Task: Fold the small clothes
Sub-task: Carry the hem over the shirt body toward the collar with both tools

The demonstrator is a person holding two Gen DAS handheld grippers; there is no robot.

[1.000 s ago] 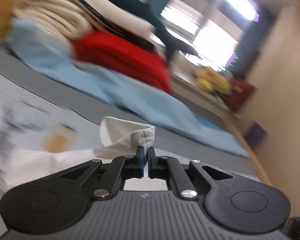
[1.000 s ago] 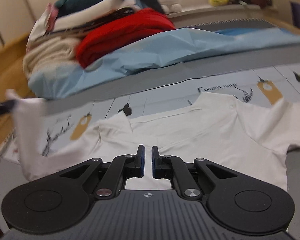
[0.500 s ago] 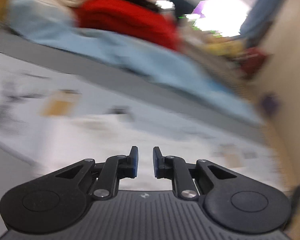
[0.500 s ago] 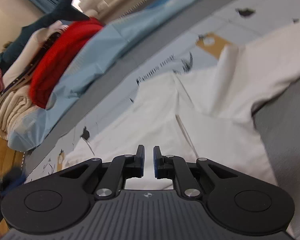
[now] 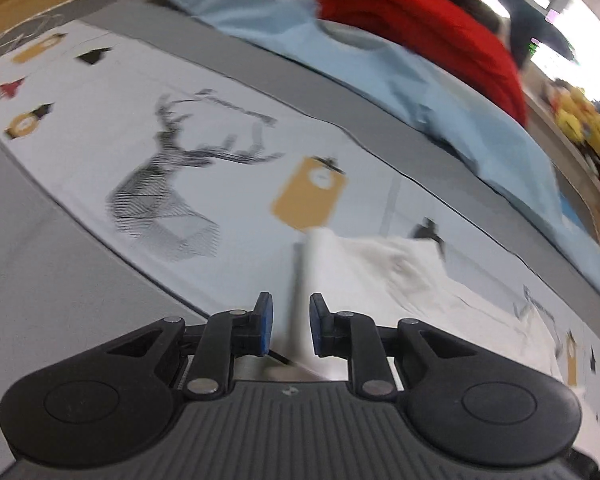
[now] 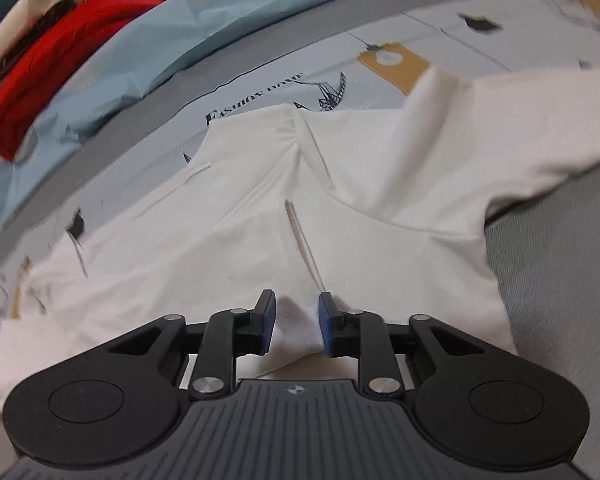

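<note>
Left gripper: the black two-finger left gripper [image 5: 290,326] has its blue-padded jaws parted by a moderate gap and grips nothing; a blurred edge of the white short-sleeved shirt [image 5: 400,276] shows in the gap between them, and contact cannot be judged.

Right gripper: the black two-finger right gripper [image 6: 296,326] is open to a similar width, a raised fold of the shirt's [image 6: 340,216] hem lying between the pads [image 6: 327,328]; the jaws have not closed on it.

Shirt position: the shirt lies spread on the pale printed cloth [image 6: 284,84], which covers a grey surface [image 6: 560,260]. One sleeve reaches out to the right in the right wrist view.

Writing: beside the shirt's upper edge the cloth reads "FASHION HOME" [image 6: 256,96] in dark capitals.

Printed motifs: a line-drawn stag's head [image 5: 176,188] and a tan tag-shaped patch [image 5: 308,196] show in the left wrist view; any lettering on the tag is too blurred to read.

Background: a crumpled light-blue sheet [image 5: 420,80] lies beyond the cloth, with a folded red garment [image 5: 420,28] on top of it.
</note>
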